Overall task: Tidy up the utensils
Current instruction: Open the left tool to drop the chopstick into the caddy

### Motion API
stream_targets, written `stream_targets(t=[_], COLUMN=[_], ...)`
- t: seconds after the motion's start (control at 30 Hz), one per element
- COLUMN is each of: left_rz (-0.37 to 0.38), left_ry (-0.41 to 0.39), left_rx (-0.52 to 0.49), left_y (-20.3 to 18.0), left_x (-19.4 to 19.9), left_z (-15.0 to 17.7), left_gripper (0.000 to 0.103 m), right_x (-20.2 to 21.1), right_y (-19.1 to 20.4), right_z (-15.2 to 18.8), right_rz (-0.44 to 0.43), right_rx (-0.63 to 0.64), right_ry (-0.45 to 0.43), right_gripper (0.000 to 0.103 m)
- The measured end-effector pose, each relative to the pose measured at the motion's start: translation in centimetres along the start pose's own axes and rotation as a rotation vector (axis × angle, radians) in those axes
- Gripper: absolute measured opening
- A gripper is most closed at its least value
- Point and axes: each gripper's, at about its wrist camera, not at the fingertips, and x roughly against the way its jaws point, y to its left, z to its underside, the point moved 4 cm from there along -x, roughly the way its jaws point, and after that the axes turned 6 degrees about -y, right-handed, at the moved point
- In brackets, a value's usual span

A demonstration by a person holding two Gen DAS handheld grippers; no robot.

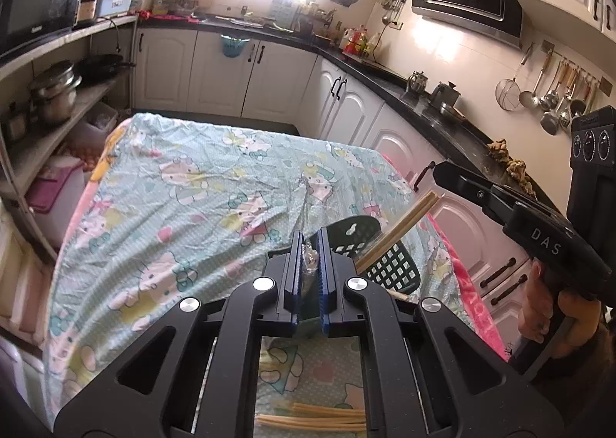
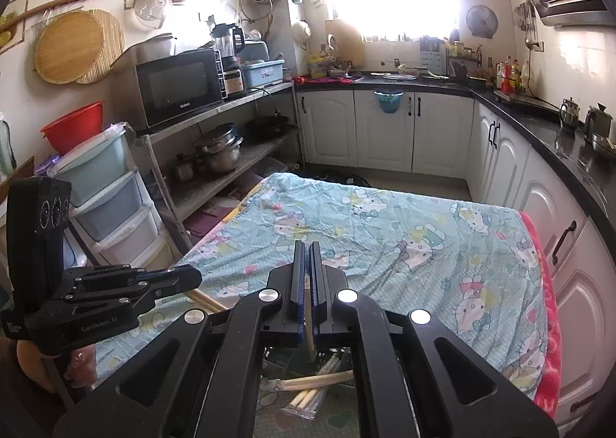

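Observation:
My left gripper (image 1: 310,245) is shut on a crinkled clear plastic wrapper (image 1: 310,260). Just right of it a black mesh utensil basket (image 1: 389,264) lies on the table with wooden chopsticks (image 1: 400,226) leaning out of it. My right gripper (image 1: 439,168) hovers above their upper ends. In the right wrist view the right gripper (image 2: 307,249) is shut on a thin wooden chopstick (image 2: 308,307) that points down toward the basket. Wrapped chopsticks (image 2: 308,397) lie below it. The left gripper (image 2: 196,276) is at the left, with chopsticks (image 2: 210,301) showing under it.
A cartoon-cat tablecloth (image 1: 184,187) covers the table. Loose chopsticks (image 1: 312,417) lie at its near edge. White cabinets (image 2: 385,130) and a black counter (image 2: 558,130) run behind and to the right; a shelf rack (image 2: 215,153) with pots and plastic drawers (image 2: 111,207) stand at the left.

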Motion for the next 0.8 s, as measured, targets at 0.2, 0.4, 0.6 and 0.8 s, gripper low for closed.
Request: stream_targets(t=[0.2, 0.4, 0.6, 0.8], left_rz=[0.002, -0.008, -0.029, -0.050], left_ry=[-0.024, -0.102, -0.157, -0.173], left_rx=[0.037, 0.062, 0.070, 0.065], left_y=[0.4, 0.7, 0.8, 0.7], left_x=[0.3, 2.7, 5.1, 6.6], left_z=[0.3, -0.3, -0.6, 0.5], left_gripper=[0.045, 0.085, 0.092, 0.092], right_x=[0.6, 2.1, 3.9, 5.9], right_y=[-0.7, -1.1, -0.9, -0.4], right_z=[0.2, 0.3, 0.5, 1.2], right_rz=[0.024, 0.048, 0.066, 0.069], right_rx=[-0.014, -0.001, 0.028, 0.056], right_ry=[-0.014, -0.047, -0.082, -0.111], right_gripper=[0.030, 0.049, 0.060, 0.067])
